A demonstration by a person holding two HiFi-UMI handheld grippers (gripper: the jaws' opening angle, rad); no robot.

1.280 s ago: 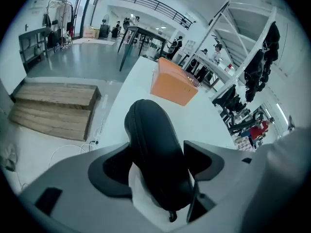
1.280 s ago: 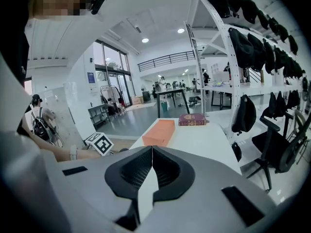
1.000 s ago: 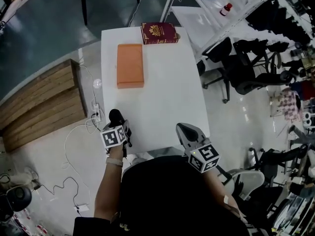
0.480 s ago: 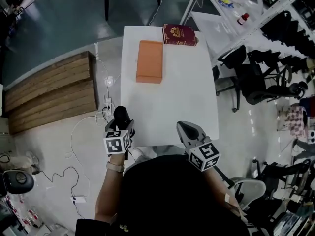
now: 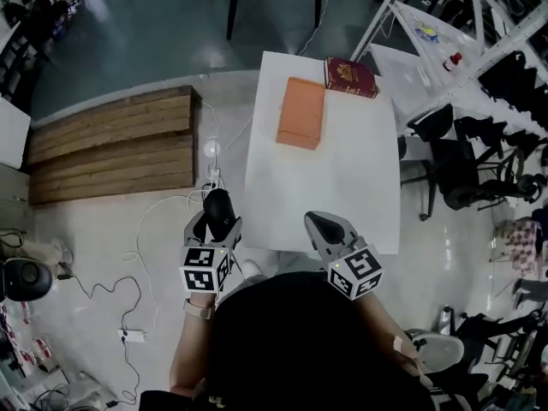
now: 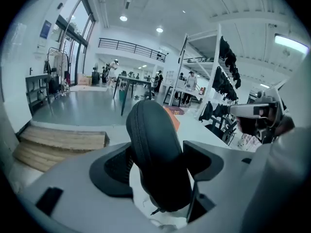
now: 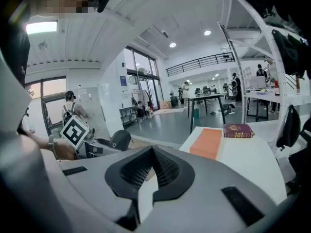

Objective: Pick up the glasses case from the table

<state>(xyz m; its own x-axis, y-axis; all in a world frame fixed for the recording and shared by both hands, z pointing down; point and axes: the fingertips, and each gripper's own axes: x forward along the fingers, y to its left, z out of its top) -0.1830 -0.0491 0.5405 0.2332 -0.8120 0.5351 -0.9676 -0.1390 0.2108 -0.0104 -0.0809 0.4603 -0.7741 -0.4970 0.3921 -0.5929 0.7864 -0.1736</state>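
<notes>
Glasses case [image 6: 155, 154] clamped between left gripper [image 5: 217, 223] jaws, beside the table [image 5: 342, 187] edge. Right gripper [image 5: 322, 227] closed, empty.

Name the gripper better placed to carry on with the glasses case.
Left. The left gripper has its jaws clamped on the black glasses case, held beyond the table's left edge. The right gripper hangs over the table's near edge with jaws together and nothing between them.

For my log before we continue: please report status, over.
Left claw shut on the glasses case, held off the table. Right claw shut, empty. Orange box and red book far back, nothing blocking.
</notes>
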